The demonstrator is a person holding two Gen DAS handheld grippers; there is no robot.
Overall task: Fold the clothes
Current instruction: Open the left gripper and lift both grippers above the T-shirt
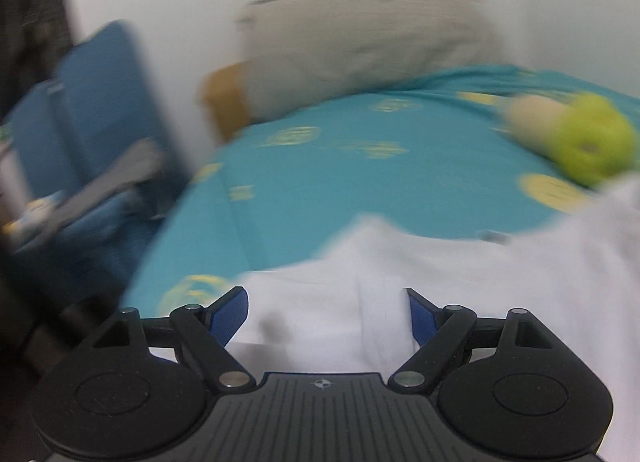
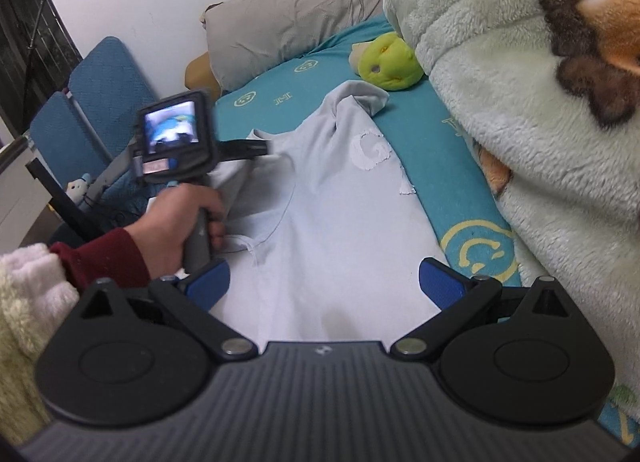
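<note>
Garment: white shirt (image 2: 332, 214) lies flat on the bed (image 2: 460, 182), long axis from lower centre to upper centre of the frame
Left tongs (image 1: 326, 314): wide, empty, over the shirt's left edge
Right tongs (image 2: 324, 282): wide, empty, above the near hem
Nearer hand: right, I judge

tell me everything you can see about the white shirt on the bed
The white shirt is a pale, thin knit garment spread mostly flat on the teal bedsheet, wrinkled, not yet folded. A raised white patch sits on its chest. One end is bunched and turned up near the green plush toy, apart from it. A curved seam runs down its left part. Its left edge hangs by the left gripper, whose jaws stand open over the cloth without pinching it. The right gripper hovers open above its near end.
</note>
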